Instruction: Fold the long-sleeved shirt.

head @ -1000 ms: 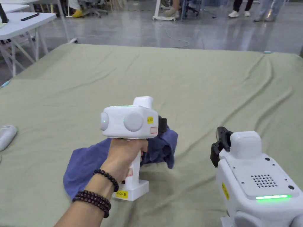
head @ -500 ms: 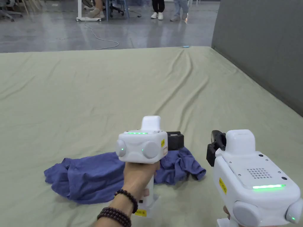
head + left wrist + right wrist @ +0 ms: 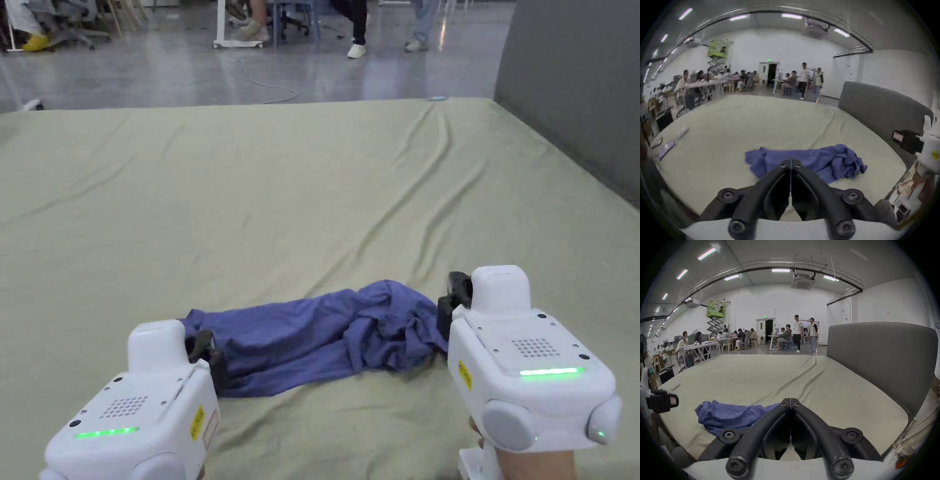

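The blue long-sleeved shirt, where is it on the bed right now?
In the head view, the crumpled blue long-sleeved shirt lies on the near part of the green bed sheet, between the left gripper and the right gripper.

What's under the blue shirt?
The blue shirt lies bunched on a green sheet that spreads out all around it. Whatever sits directly beneath the bunched cloth is covered, so I can't tell if anything else is there.

Shirt (image 3: 325, 340) bunched on sheet (image 3: 300, 187), near front edge; left gripper (image 3: 203, 353) at its left end, right gripper (image 3: 451, 300) at its right; headboard (image 3: 569, 87) far right.
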Motion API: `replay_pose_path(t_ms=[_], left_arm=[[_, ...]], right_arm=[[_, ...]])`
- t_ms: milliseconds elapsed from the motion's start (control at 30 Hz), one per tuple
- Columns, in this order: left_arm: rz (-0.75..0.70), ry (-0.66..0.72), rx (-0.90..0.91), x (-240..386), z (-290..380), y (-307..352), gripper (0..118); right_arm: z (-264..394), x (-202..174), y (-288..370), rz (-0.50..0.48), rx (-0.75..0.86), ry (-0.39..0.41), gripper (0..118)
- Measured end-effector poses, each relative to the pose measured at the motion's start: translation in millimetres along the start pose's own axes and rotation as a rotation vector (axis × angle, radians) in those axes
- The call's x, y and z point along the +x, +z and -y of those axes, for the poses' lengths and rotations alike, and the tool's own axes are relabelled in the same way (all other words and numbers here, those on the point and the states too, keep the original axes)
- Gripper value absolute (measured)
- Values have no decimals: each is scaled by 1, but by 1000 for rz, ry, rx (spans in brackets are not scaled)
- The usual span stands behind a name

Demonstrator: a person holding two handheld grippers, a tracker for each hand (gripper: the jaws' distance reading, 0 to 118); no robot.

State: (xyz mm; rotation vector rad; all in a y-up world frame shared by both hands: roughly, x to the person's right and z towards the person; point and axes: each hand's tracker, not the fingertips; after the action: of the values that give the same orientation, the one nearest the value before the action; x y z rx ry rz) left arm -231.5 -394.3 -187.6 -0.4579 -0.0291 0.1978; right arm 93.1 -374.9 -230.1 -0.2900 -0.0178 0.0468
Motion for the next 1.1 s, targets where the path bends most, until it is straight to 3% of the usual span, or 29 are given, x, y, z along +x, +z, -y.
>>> replay_pose_path(t_ms=[200,233,267,333,367,400,500,567,600,633,667,700,800,833,933,1000,1033,1067,1100], left_arm=[[4,-4,-63,-8,-3,-33,0],[-18,-1,-120,-8,-4,-46,9],[-36,-3,-186,-8,-4,-60,30],[-50,-42,-298,-7,2,-93,94],[-50,-65,-353,-7,6,-108,107],[-47,-94,-401,-7,11,-122,108],[-116,-90,-429,-11,24,-159,107],[-154,-122,-473,-13,28,-178,95],[-182,-151,-506,-16,31,-185,76],[-195,-167,-507,-16,33,-188,40],[-159,-158,-490,-17,34,-187,18],[-104,-132,-454,-17,31,-183,14],[-73,-95,-465,-17,22,-171,14],[-75,-84,-458,-18,21,-171,14],[-76,-89,-437,-14,14,-157,14],[-65,-82,-434,-19,12,-159,14],[-65,-78,-435,-19,11,-159,14],[-64,-74,-433,-20,11,-159,14],[-66,-73,-428,-20,12,-159,14]], right_arm=[[-5,-6,2,-5,9,3,0],[-4,-6,2,-8,9,3,0],[-4,-6,2,-12,5,6,0],[-4,-6,0,-15,-9,16,0],[-3,-6,-2,-13,-16,21,0],[-2,-5,-3,-12,-21,23,0],[1,-2,-9,-22,-38,17,0],[4,0,-13,-18,-57,17,0],[6,2,-17,-11,-77,21,0],[8,5,-22,11,-107,23,0],[11,9,-29,36,-141,20,0],[14,14,-39,42,-180,13,3],[25,28,-81,-15,-287,-41,93],[28,32,-98,-26,-343,-62,110],[44,39,-145,-59,-462,-81,106],[53,36,-167,-53,-550,-27,106],[59,34,-177,-53,-588,10,100],[65,31,-182,-47,-626,40,85],[70,28,-186,-44,-662,56,60]])
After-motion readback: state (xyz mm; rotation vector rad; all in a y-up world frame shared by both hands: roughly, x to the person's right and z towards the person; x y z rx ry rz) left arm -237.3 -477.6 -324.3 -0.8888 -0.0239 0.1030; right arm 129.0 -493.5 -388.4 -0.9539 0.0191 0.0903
